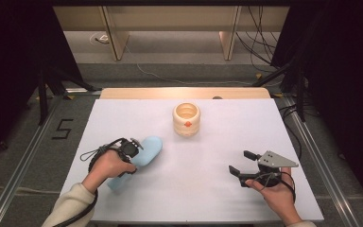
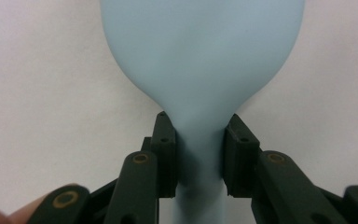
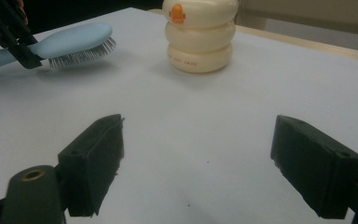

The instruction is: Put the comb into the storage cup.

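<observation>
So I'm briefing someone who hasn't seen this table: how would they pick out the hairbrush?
On the white table, look at its left side, where the left gripper is clamped on the neck of a pale blue hairbrush. It is long and flat with bristles facing down, unlike the cream ringed pot standing farther back.

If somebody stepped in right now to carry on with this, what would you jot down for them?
Left claw: shut on the neck of the light blue hairbrush, bristles facing down, head lifted just off the white table.
Right claw: open, holding nothing, resting low at the table's right.
Cream ringed cup: upright at the far middle, untouched.
Done: brush gripped.
Left: probably carry the brush to the cup; the right claw could steady the cup.
</observation>
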A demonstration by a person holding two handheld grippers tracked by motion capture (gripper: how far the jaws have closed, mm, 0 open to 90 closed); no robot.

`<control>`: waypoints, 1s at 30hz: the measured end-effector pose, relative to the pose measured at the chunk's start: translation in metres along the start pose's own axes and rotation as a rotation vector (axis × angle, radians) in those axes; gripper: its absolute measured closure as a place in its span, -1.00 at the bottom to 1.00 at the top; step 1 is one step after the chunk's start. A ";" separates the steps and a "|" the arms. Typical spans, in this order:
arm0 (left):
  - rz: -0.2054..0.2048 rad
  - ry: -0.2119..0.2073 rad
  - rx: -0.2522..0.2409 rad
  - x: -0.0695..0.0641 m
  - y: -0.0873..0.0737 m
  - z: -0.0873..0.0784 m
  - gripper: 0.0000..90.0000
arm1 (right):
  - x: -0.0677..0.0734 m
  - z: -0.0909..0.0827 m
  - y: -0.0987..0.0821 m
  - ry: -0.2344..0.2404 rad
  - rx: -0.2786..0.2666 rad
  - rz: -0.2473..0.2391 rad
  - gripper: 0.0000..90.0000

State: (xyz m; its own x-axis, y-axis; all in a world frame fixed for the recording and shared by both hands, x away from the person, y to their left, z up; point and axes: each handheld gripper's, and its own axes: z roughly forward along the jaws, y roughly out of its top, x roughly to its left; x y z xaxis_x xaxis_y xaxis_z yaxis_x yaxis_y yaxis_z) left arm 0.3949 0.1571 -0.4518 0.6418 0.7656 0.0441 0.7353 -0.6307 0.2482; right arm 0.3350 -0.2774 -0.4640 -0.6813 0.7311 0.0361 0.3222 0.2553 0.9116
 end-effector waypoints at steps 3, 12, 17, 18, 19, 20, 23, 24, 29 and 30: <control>-0.006 0.003 -0.025 -0.001 -0.001 -0.003 0.54 | 0.000 0.000 0.000 0.000 0.000 0.001 -0.60; -0.031 0.027 -0.123 -0.001 -0.003 -0.012 0.55 | 0.000 0.000 0.000 0.000 -0.001 -0.001 -0.60; -0.052 0.038 -0.162 -0.003 -0.005 -0.015 0.55 | 0.000 0.000 0.000 0.002 -0.001 -0.001 -0.60; -0.053 0.039 -0.172 -0.003 -0.005 -0.016 0.55 | 0.000 0.000 0.000 0.001 -0.002 -0.001 -0.60; -0.058 0.040 -0.179 -0.003 -0.006 -0.016 0.55 | 0.000 0.000 0.000 0.001 -0.001 -0.001 -0.60; -0.064 0.039 -0.186 -0.003 -0.006 -0.016 0.54 | 0.000 0.000 0.000 0.003 -0.002 -0.001 -0.60; -0.077 0.051 -0.213 -0.003 -0.006 -0.017 0.55 | 0.000 0.000 0.000 0.003 -0.001 -0.003 -0.60; -0.080 0.052 -0.218 -0.003 -0.006 -0.018 0.55 | 0.001 0.000 0.000 0.003 -0.002 -0.003 -0.60; -0.092 0.064 -0.255 -0.004 -0.007 -0.019 0.55 | 0.000 0.000 0.000 0.003 -0.003 -0.003 -0.60; -0.104 0.064 -0.270 -0.004 -0.008 -0.019 0.55 | 0.000 0.000 0.000 0.004 -0.002 -0.003 -0.60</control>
State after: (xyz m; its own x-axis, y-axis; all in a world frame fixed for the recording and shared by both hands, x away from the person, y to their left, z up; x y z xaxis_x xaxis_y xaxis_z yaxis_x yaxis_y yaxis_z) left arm 0.3824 0.1612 -0.4350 0.5446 0.8363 0.0638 0.7066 -0.4985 0.5023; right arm 0.3347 -0.2771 -0.4636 -0.6845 0.7282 0.0352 0.3188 0.2556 0.9127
